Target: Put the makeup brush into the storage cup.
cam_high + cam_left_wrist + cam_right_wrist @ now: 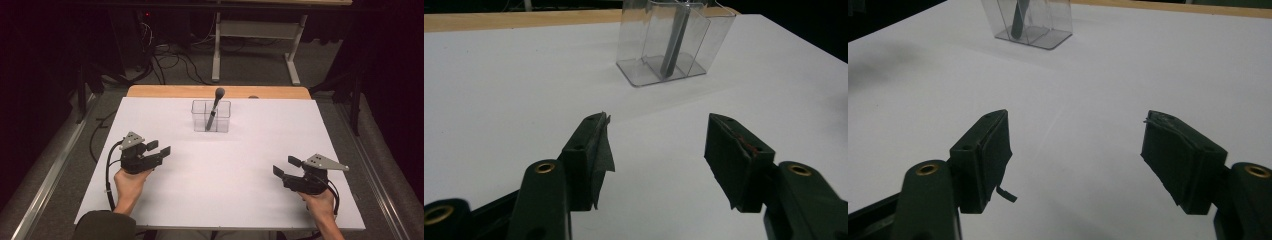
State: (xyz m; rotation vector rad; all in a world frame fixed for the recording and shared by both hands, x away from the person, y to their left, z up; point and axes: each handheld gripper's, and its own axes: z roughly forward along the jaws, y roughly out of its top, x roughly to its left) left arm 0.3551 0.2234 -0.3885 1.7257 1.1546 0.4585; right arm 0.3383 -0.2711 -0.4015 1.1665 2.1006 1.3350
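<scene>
Currently, a makeup brush (215,106) is being kept upright, slightly tilted, inside a clear plastic organizer (211,116) at the upper centre of the high view, on the white surface (225,175). Both sets of tongs are being held spread and empty: the left tongs (159,148) at the lower left, the right tongs (286,166) at the lower right, each well apart from the organizer. The brush is being judged light, stiff in the handle and soft at the bristle head, so the dark handle above the rim is being favoured as the grip point. The thin-walled organizer is being judged light and easily tipped.
</scene>
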